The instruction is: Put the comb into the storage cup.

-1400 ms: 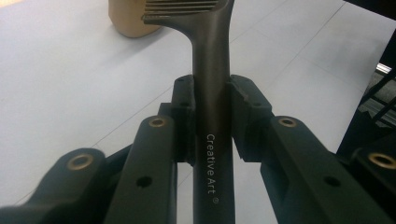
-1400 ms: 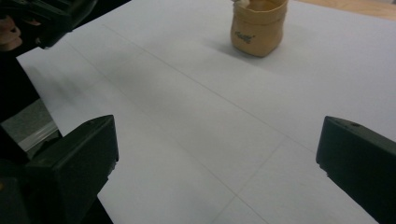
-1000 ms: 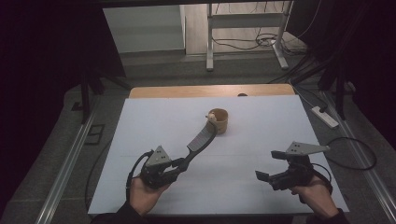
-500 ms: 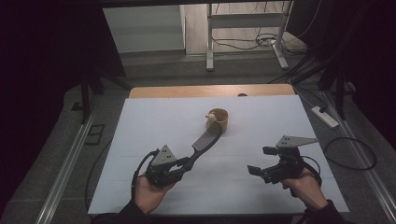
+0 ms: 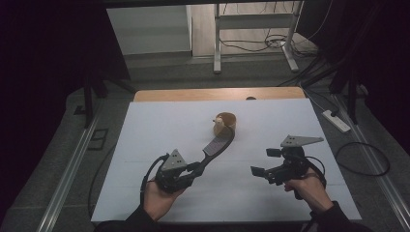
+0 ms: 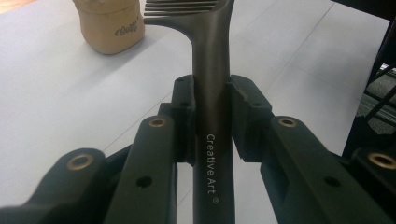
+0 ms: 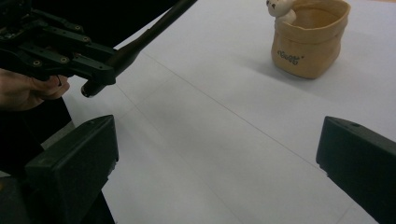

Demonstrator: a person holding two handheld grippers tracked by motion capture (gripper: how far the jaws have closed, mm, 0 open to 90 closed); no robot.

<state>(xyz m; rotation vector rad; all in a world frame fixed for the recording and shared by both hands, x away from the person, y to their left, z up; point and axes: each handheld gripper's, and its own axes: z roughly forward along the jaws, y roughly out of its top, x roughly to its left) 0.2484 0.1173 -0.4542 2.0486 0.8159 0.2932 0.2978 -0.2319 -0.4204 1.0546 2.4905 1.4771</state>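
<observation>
Surface: white-covered desk [image 5: 159,130], with a strip of bare wood along its far edge.
Left gripper: left gripper [image 5: 191,169] sits over the near half of the desk, left of centre, carried in the person's left hand [image 5: 159,198]. Both jaws are pressed against the handle of a dark comb [image 5: 220,145]; in the left gripper view the handle runs straight up between them.
Comb: long and dark, printed "Creative Art" on the handle [image 6: 212,121]. It angles from the left gripper toward the desk centre. The toothed end reaches up beside the pouch; whether it touches the pouch cannot be told.
Pouch: small tan soft pouch [image 5: 226,123] standing upright near the desk centre, slightly toward the far edge. It has a dark script logo on its side [image 7: 310,39]. A small pale figure [image 7: 280,9] pokes out of its top.
Right gripper: right gripper [image 5: 265,162] is over the near right part of the desk, carried in the right hand [image 5: 304,186]. Jaws are spread wide with nothing between them, only bare desk surface visible in the gap.
Spacing: the two grippers are well apart.
</observation>
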